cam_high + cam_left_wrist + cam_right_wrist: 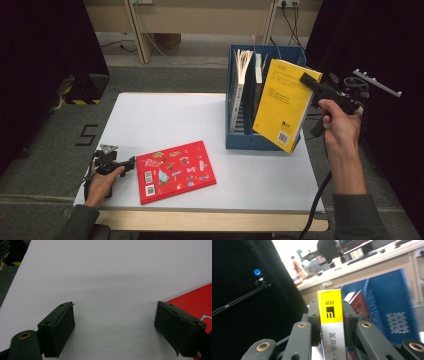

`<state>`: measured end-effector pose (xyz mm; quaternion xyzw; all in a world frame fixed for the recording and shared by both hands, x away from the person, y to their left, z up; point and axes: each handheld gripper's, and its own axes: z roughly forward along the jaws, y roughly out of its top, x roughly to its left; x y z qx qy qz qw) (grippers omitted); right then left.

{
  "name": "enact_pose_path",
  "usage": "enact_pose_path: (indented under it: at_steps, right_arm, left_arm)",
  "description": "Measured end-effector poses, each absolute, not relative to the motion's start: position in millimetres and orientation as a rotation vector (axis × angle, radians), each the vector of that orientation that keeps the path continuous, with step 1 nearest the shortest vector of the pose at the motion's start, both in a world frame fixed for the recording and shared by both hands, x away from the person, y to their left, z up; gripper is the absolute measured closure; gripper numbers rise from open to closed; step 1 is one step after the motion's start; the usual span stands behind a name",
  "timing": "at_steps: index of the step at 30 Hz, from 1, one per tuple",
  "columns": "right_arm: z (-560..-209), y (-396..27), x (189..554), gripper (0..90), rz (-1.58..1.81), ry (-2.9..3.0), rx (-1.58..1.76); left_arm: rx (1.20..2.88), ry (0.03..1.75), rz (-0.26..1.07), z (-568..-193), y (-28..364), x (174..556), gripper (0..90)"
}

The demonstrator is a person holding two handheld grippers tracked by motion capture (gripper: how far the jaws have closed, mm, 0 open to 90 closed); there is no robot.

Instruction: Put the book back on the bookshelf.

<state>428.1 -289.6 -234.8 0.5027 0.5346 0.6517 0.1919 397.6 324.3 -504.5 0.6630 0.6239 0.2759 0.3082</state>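
My right gripper (311,83) is shut on a yellow book (286,104), held tilted in the air in front of the blue file holder (239,140) at the table's right. In the right gripper view the book's yellow and white spine (332,322) is clamped between the two black jaws. A red book (175,170) with stickers lies flat near the table's front. My left gripper (127,164) rests on the table just left of the red book, jaws wide apart with bare tabletop between them; the book's red corner (195,300) shows behind the right-hand jaw.
The blue file holder keeps several upright books and folders (243,75). The white table (165,120) stands on grey floor, with dark curtains on both sides. A cable (320,197) hangs from my right gripper past the table's right edge.
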Motion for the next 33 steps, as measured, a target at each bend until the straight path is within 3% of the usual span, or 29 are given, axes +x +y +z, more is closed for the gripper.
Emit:
enact_pose_path:
  at_steps: [15, 33]
  right_arm:
    - [-223, -293, 484, 74.4, 1.73, 1.39, 1.495]
    - [-219, -245, 553, 74.3, 1.584, 1.391, 1.53]
  left_arm:
    - [1.749, 1.649, 0.728, -505, 324, 398, 15.1]
    - [1.748, 1.649, 0.722, -504, 325, 397, 15.1]
